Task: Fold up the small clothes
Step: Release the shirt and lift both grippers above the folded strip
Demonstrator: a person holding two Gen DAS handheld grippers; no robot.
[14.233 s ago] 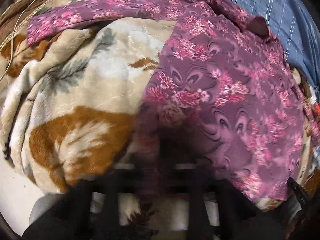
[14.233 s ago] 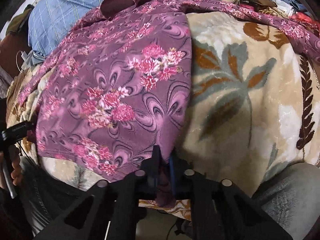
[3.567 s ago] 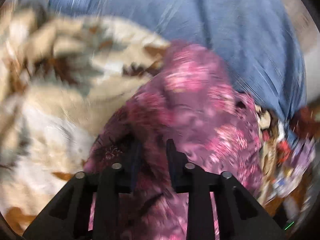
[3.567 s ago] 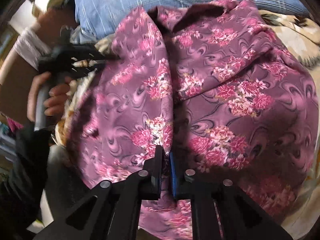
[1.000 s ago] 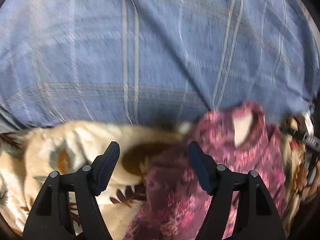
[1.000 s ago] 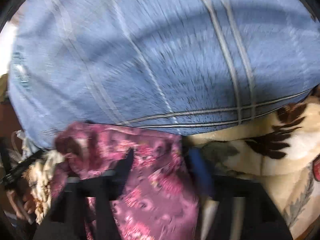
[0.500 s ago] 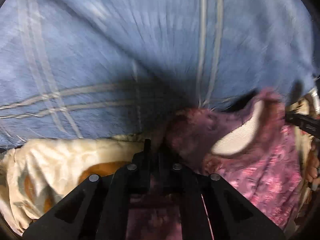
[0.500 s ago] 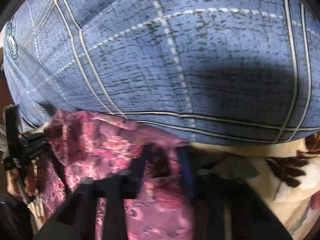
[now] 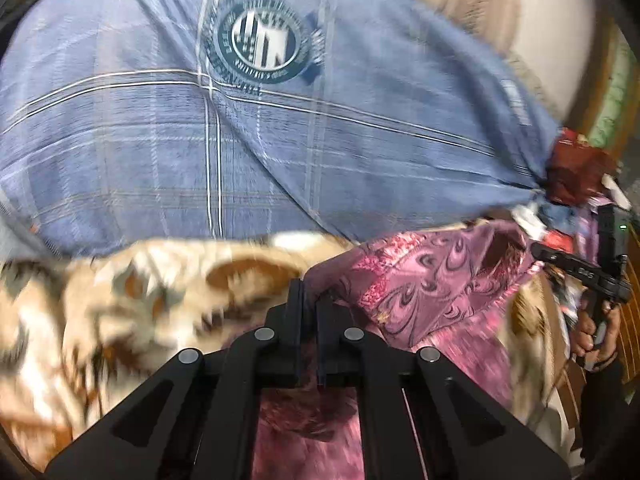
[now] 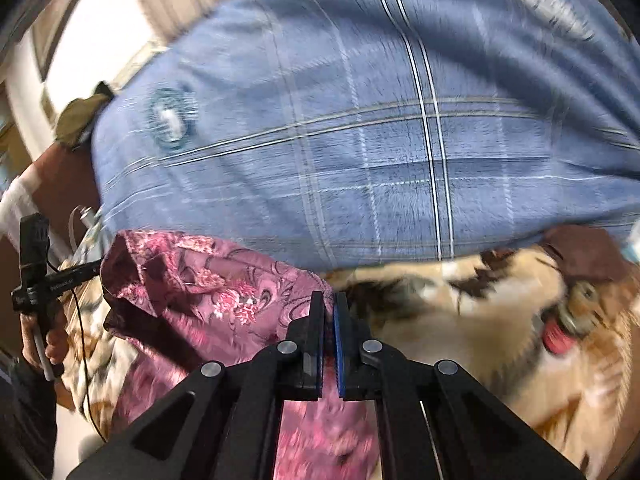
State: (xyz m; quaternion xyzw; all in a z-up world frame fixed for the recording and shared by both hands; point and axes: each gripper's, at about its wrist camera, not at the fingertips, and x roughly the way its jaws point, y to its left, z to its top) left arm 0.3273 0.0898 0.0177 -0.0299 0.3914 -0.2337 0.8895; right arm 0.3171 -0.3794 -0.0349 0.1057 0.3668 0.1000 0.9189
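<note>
A purple floral garment (image 9: 436,280) lies on a cream and brown leaf-print blanket (image 9: 132,300). My left gripper (image 9: 310,300) is shut on the garment's far left corner. In the right wrist view the garment (image 10: 212,292) spreads to the left, and my right gripper (image 10: 329,300) is shut on its far right corner. The held edge is lifted a little off the blanket. The right gripper also shows at the right edge of the left wrist view (image 9: 588,272), and the left gripper at the left edge of the right wrist view (image 10: 44,276).
A big blue plaid pillow (image 9: 256,136) with a round logo fills the far side, just beyond the garment; it also shows in the right wrist view (image 10: 360,152). Mixed small items (image 9: 576,176) sit at the far right. The blanket (image 10: 480,328) extends to the right.
Both grippers went from open a second ago to shut on the garment's far corners. They have since pulled back and up from the pillow, lifting that edge.
</note>
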